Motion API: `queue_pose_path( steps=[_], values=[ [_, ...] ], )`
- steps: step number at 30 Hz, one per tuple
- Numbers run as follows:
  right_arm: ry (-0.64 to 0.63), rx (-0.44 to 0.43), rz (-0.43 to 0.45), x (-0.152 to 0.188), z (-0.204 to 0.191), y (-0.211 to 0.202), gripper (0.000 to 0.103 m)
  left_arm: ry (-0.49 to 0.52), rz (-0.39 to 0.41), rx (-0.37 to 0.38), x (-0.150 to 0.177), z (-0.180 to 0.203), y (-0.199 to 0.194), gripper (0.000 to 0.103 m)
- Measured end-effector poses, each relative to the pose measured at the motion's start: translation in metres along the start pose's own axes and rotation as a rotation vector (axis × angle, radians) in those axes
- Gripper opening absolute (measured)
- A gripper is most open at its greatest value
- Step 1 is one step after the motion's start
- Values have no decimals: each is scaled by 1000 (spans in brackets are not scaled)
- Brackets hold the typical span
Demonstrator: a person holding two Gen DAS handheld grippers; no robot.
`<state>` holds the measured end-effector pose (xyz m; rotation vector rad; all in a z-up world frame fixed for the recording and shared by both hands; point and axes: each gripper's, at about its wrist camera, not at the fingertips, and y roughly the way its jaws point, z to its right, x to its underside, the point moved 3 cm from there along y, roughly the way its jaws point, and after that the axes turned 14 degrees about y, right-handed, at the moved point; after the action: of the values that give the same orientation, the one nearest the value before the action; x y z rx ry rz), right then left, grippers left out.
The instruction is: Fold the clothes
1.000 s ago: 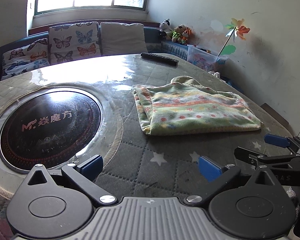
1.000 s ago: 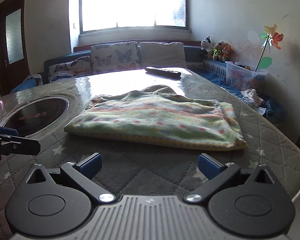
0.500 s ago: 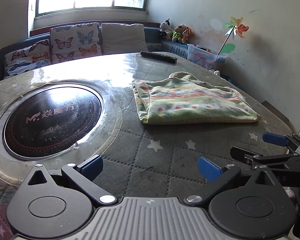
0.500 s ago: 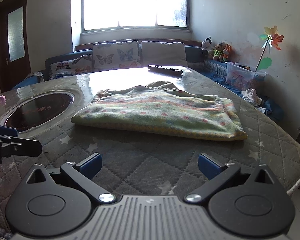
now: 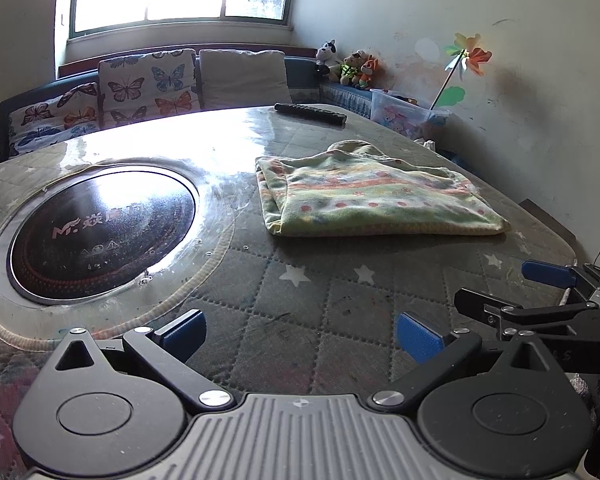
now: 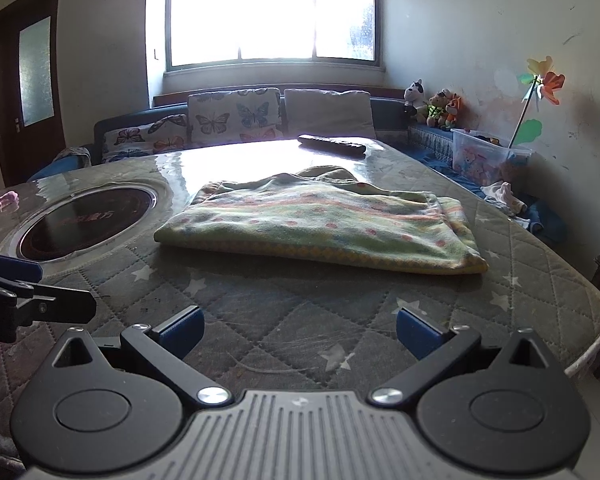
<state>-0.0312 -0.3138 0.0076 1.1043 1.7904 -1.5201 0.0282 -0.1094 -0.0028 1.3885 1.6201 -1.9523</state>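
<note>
- Left claw (image 5: 300, 334): the jaws stand wide apart and hold nothing. Both blue pads (image 5: 182, 334) sit above the bare quilted cover near the front edge of the worktop (image 5: 300, 292). Whether they touch the cover cannot be told.
- Right claw (image 6: 298, 330): the jaws stand wide apart and hold nothing. It sits over the bare cover, in front of the folded garment (image 6: 320, 222) and apart from it.
- Each claw appears in the other's view: the right claw at the right edge of the left wrist view, the left claw at the left edge of the right wrist view, both with jaws apart.
- Folded garment: a green fleece piece with striped and dotted bands lies flat on the worktop as a rectangular stack of layers. A collar or hood bulges at its far edge. No claw touches it.
- Worktop: a grey quilted cover with white stars lies under a clear glossy sheet. A round black cooktop (image 5: 100, 236) is set into the surface left of the garment. A black remote control (image 5: 310, 114) lies near the far edge.
- Room: a bench with butterfly cushions (image 6: 234, 116) stands under a bright window (image 6: 272, 12). 3 plush toys (image 6: 432, 104) sit in the corner. A clear storage box (image 6: 488, 156) and a paper pinwheel (image 6: 540, 80) stand by the right wall. A dark door (image 6: 26, 92) is at left.
</note>
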Motion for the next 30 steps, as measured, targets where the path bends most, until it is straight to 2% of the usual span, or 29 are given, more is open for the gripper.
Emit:
queue_pose_path(
  steps=[30],
  values=[
    [13, -9, 35, 5, 2, -23, 103, 45, 24, 20, 4, 25, -17, 103]
  ],
)
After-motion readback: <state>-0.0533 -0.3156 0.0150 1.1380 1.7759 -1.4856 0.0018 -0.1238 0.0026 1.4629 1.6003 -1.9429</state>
